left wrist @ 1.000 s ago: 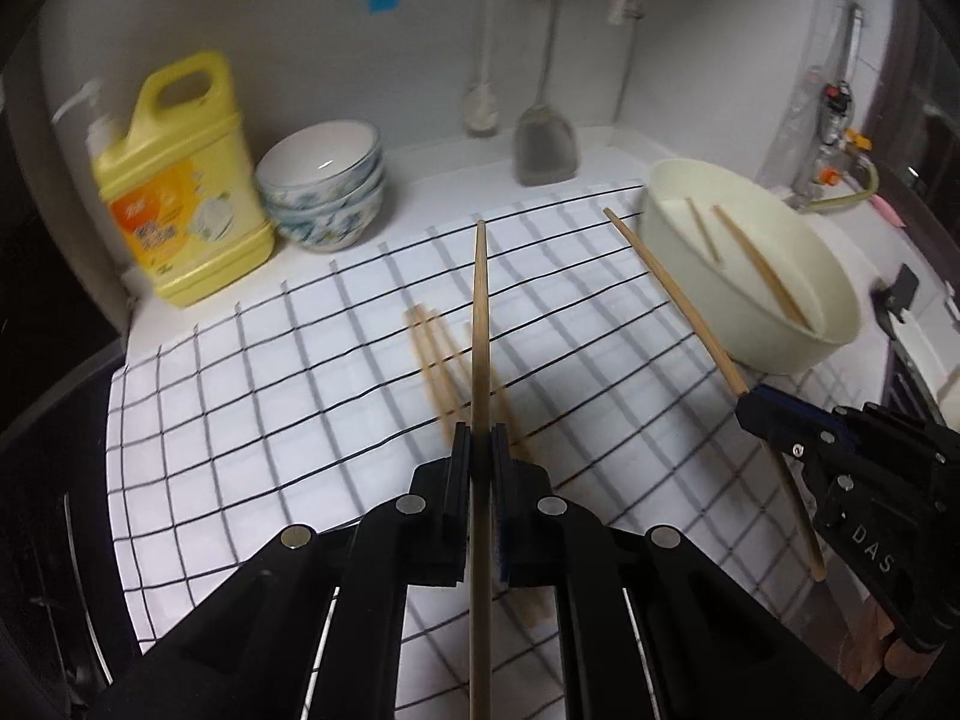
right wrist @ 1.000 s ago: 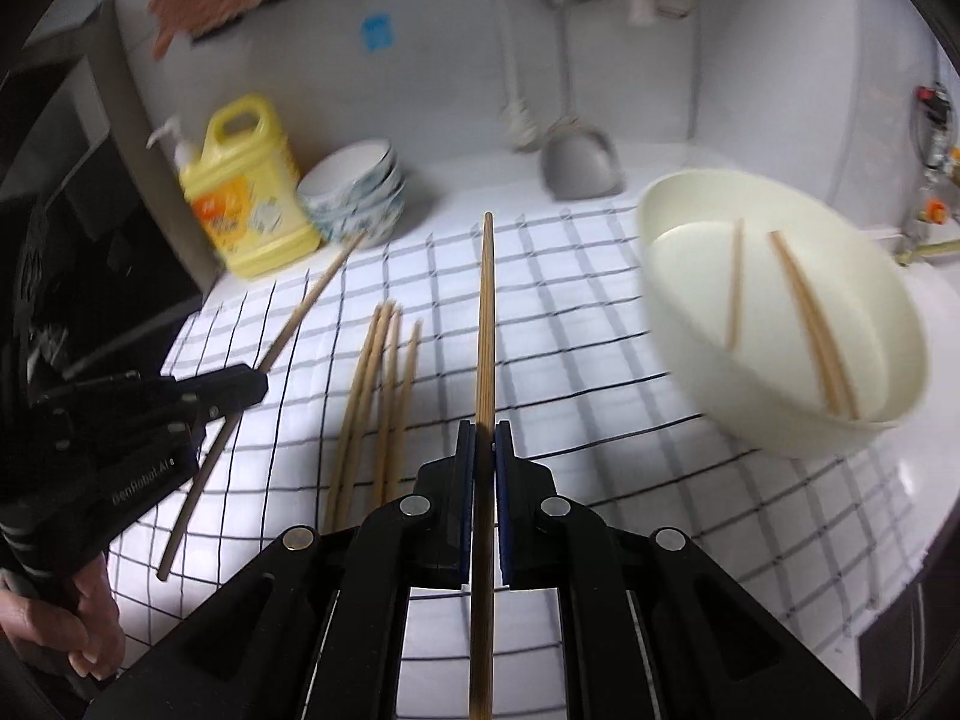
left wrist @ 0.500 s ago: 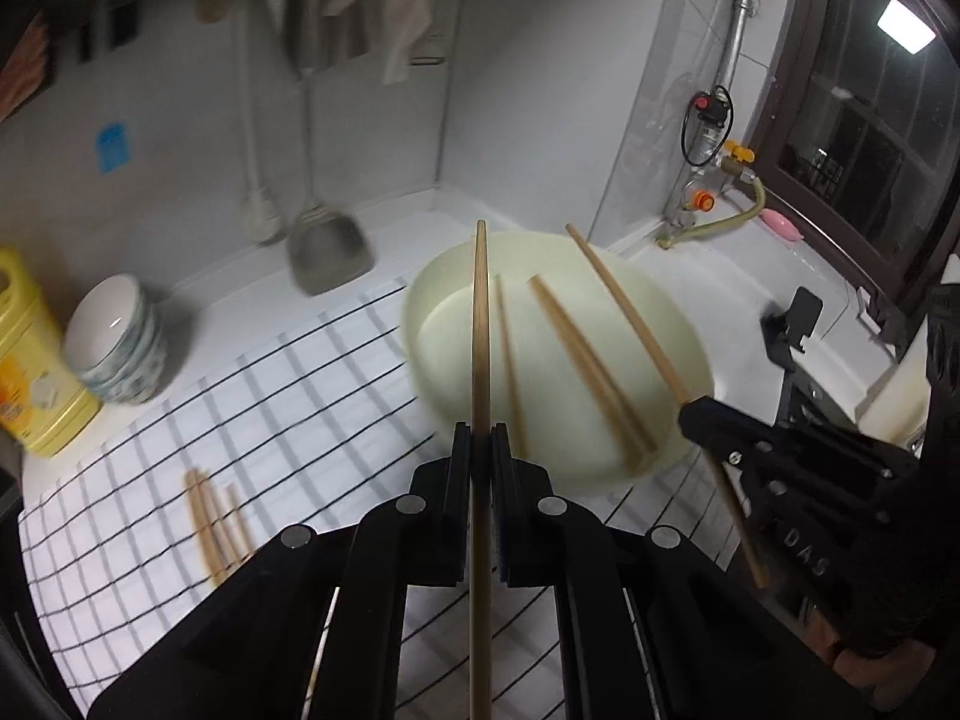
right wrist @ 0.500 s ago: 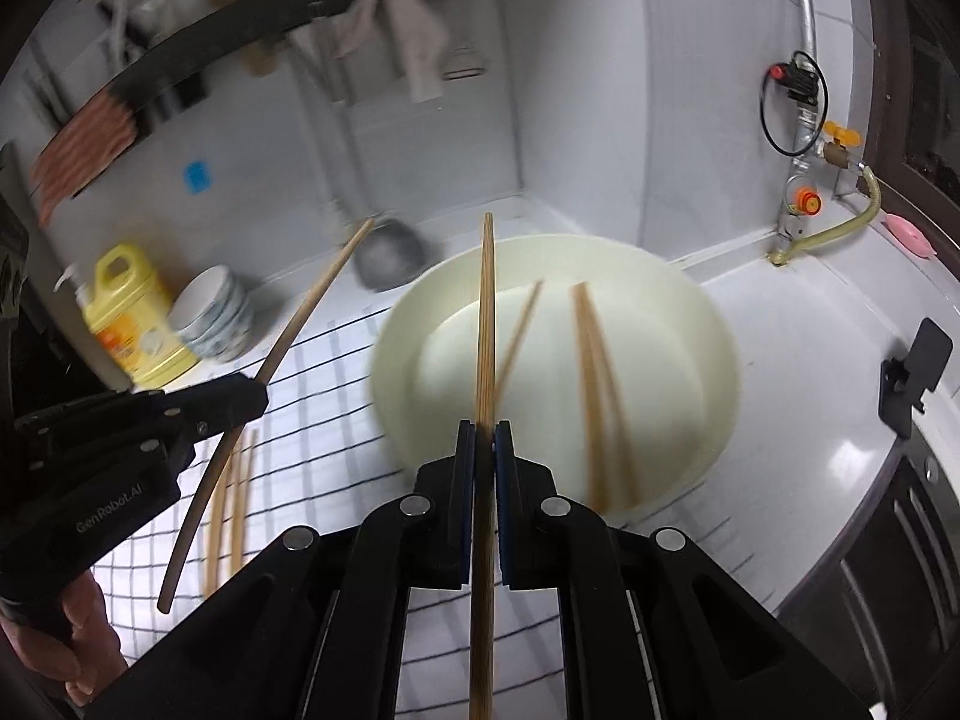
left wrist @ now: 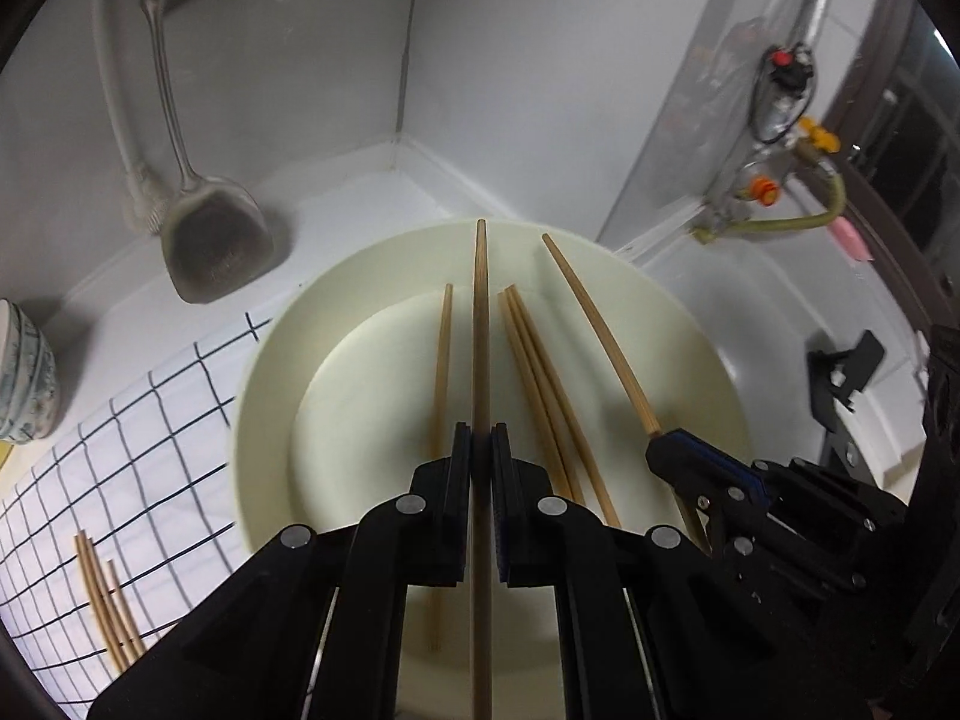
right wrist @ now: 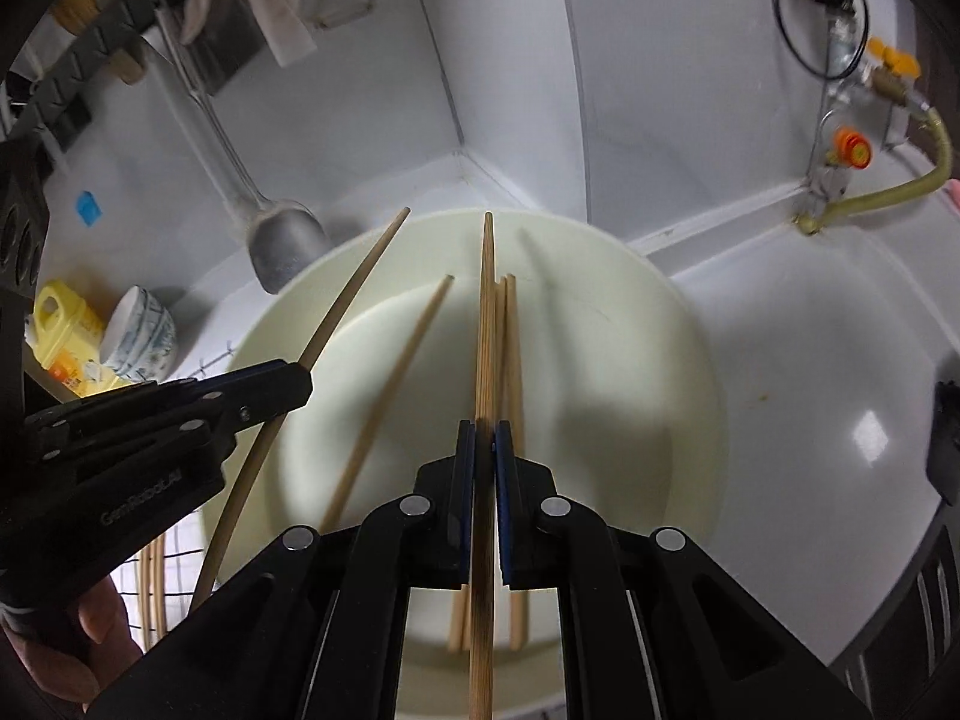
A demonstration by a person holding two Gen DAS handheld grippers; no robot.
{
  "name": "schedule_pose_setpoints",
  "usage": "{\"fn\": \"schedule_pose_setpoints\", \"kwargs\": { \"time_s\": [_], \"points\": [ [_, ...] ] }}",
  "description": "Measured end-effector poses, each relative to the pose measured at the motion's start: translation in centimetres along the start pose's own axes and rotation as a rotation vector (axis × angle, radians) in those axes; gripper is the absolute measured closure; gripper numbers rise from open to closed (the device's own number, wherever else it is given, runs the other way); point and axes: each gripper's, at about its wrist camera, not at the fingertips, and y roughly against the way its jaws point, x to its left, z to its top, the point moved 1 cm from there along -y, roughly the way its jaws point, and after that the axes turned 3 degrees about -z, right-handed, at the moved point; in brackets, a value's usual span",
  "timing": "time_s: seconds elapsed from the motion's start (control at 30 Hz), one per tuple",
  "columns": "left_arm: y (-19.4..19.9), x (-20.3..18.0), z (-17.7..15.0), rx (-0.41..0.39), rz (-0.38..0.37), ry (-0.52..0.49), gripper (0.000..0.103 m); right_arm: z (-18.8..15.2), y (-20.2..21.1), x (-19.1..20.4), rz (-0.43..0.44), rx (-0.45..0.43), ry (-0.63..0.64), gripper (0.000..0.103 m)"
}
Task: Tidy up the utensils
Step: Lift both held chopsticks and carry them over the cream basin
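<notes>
Two chopsticks held over the cream basin, one in each gripper.

The left gripper has its fingers clamped on a chopstick that runs straight ahead above the cream basin; the right gripper pinches a second chopstick the same way, its tip reaching toward the basin's far rim. In the left view the right gripper shows at the right side, gripping its chopstick above the basin's right part. Three more chopsticks lie loose on the basin floor: a single one left of centre and a pair side by side. A few loose chopsticks rest on the checked cloth left of the basin. Beyond stand stacked bowls, a yellow detergent jug, and a metal spatula hanging against the white wall.
</notes>
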Motion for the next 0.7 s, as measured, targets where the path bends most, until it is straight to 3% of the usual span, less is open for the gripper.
{"fn": "schedule_pose_setpoints", "kwargs": {
  "time_s": [0.3, 0.63, 0.67, 0.7],
  "points": [
    [-3.6, 1.1, 0.3, 0.059, 0.032, 0.025, 0.095, 0.1, -3.1, -1.4, 0.012, 0.063, -0.016, 0.097],
    [-4.4, 1.5, 0.3, 0.076, 0.056, 0.023, 0.095, 0.0, -4.0, -1.8, 0.009, 0.082, -0.021, 0.097],
    [-4.4, 1.5, 0.3, 0.074, 0.062, 0.022, 0.094, 0.0, -4.0, -1.7, 0.008, 0.083, -0.017, 0.097],
    [-4.2, 1.6, 0.3, 0.072, 0.065, 0.021, 0.086, 0.0, -3.9, -1.6, 0.003, 0.083, -0.013, 0.097]
  ]
}}
